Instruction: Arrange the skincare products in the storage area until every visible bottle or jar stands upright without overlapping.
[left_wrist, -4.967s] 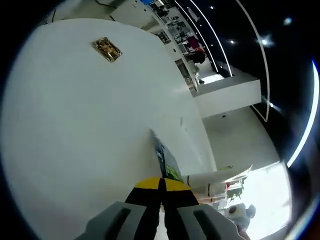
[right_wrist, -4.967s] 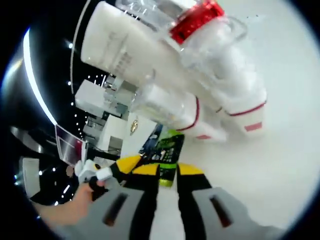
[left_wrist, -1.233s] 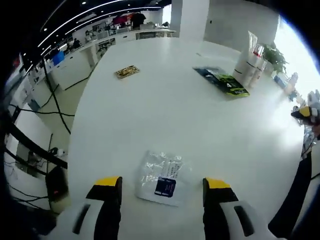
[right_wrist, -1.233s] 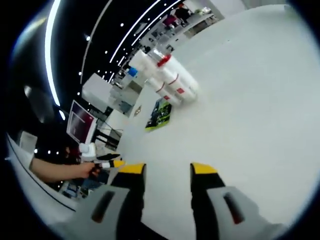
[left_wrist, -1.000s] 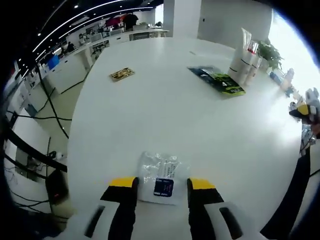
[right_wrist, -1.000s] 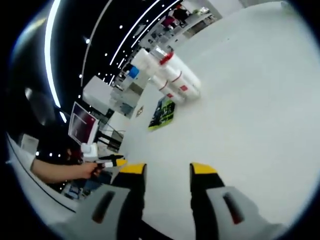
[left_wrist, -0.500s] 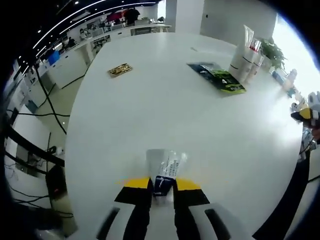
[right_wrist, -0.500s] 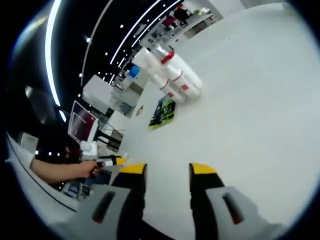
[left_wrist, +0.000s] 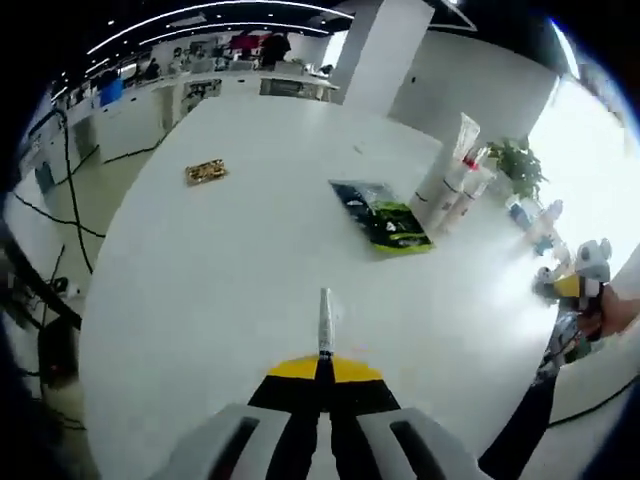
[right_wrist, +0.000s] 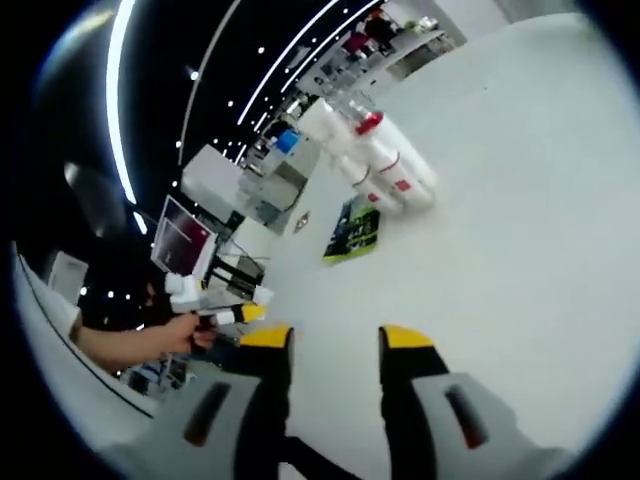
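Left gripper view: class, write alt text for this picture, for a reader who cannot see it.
The left gripper is shut on a thin packet, seen edge-on above a white table. Farther off lie a green pouch and a small gold packet, with white bottles standing beyond the pouch.

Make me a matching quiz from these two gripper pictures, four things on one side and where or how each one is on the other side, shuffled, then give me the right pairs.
Things:
1. left gripper
2. right gripper
3. green and black packet
4. small gold packet

States:
A. lying flat beside the white bottles
B. lying alone, far from the bottles
C. open, nothing between the jaws
D. shut on a thin sachet, seen edge-on

Pairs: 1-D, 2-C, 3-A, 4-B
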